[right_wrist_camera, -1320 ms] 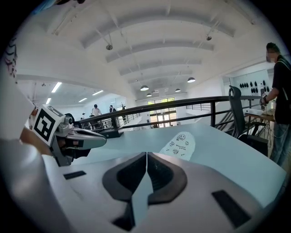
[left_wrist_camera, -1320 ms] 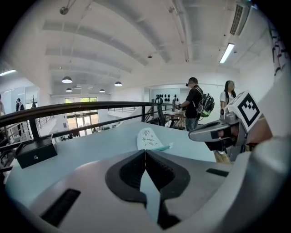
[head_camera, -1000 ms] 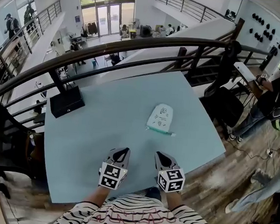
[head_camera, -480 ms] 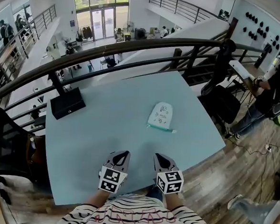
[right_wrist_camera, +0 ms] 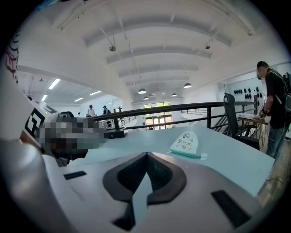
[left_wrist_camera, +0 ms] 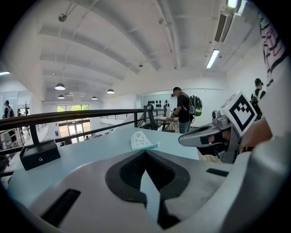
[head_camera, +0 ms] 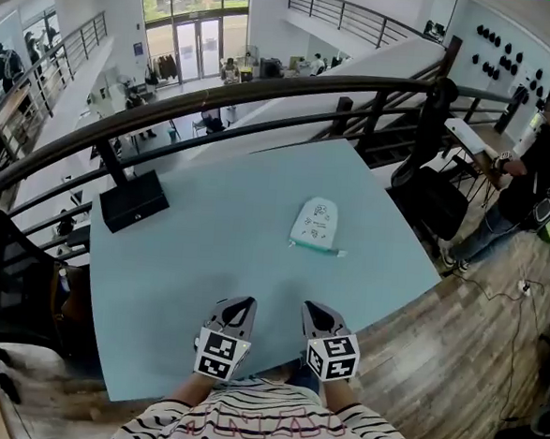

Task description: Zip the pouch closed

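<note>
Both closed and empty, left claw and right claw hover well apart from the pouch, its print unreadable.

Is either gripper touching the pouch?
No, the pouch lies on the table, well ahead of the left gripper and the right gripper.

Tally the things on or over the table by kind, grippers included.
pouch: 1
black box: 1
grippers: 2, the left gripper and the right gripper
total: 4
</note>
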Demonstrator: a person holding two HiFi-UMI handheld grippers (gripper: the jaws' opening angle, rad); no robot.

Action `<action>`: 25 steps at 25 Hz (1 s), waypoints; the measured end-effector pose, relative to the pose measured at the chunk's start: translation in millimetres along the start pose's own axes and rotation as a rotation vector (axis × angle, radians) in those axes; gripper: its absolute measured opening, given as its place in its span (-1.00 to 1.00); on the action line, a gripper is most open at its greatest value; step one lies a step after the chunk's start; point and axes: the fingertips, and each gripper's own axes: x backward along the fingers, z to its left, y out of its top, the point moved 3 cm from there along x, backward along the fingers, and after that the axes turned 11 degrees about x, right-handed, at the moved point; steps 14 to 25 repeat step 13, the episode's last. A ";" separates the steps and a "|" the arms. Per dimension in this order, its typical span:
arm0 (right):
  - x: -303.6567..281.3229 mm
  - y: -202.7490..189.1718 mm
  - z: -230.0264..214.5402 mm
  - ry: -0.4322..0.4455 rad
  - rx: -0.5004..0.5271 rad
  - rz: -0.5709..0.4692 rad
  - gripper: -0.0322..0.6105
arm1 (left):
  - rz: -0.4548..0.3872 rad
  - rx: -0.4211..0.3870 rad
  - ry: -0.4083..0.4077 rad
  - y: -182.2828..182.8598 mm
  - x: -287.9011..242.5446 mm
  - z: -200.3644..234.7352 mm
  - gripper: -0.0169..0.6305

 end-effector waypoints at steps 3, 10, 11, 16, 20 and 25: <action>4.0 0.2 1.1 -0.001 0.004 -0.003 -0.81 | -0.002 0.007 0.003 -2.0 2.4 -2.4 -0.87; 3.8 -3.5 8.5 0.002 0.009 0.003 -0.82 | -0.004 0.003 0.010 -6.6 8.0 1.0 -0.87; 3.8 -4.2 9.5 0.003 0.011 0.004 -0.81 | -0.002 0.002 0.011 -7.1 9.0 1.4 -0.87; 4.0 -5.1 11.0 0.004 0.014 0.006 -0.81 | 0.001 0.001 0.014 -7.8 10.5 2.2 -0.87; 4.0 -5.1 11.0 0.004 0.014 0.006 -0.81 | 0.001 0.001 0.014 -7.8 10.5 2.2 -0.87; 4.0 -5.1 11.0 0.004 0.014 0.006 -0.81 | 0.001 0.001 0.014 -7.8 10.5 2.2 -0.87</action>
